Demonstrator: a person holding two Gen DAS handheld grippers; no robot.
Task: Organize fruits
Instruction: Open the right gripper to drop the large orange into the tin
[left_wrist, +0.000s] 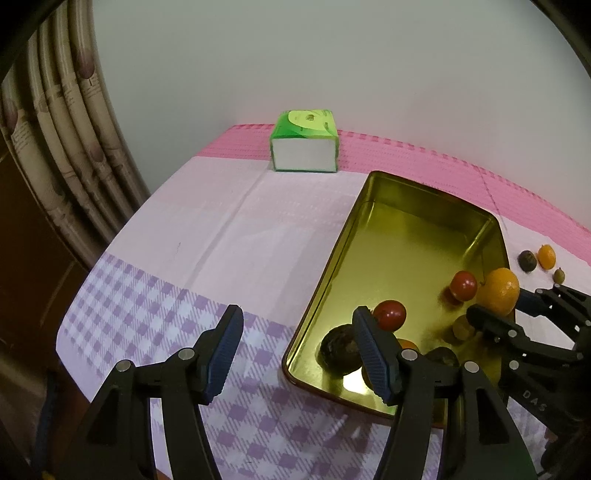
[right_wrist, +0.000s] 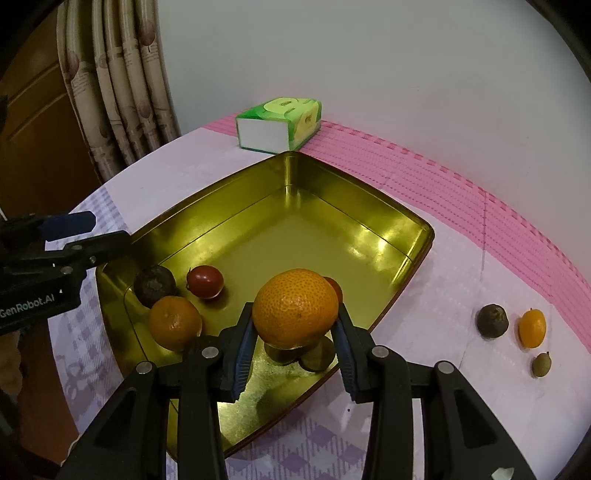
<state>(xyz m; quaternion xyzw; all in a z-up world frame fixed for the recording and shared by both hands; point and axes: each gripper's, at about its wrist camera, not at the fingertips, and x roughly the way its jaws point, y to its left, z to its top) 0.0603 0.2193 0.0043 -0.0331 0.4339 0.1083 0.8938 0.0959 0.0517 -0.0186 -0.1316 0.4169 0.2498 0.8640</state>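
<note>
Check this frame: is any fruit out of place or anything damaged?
Three small fruits, a dark one, an orange one and a greenish one, sit on the tablecloth outside the gold tray. Nothing looks spilled or damaged.

Left gripper fingers apart; right gripper fingers clamped.

Readable on the left gripper, along its black body in the right wrist view: "GenRobot.AI" in white letters. On the right gripper, seen from the left wrist, embossed letters that look like "DAS", possibly part of a longer word. On the green tissue box, printed marks on the top, too small and blurred to read.
</note>
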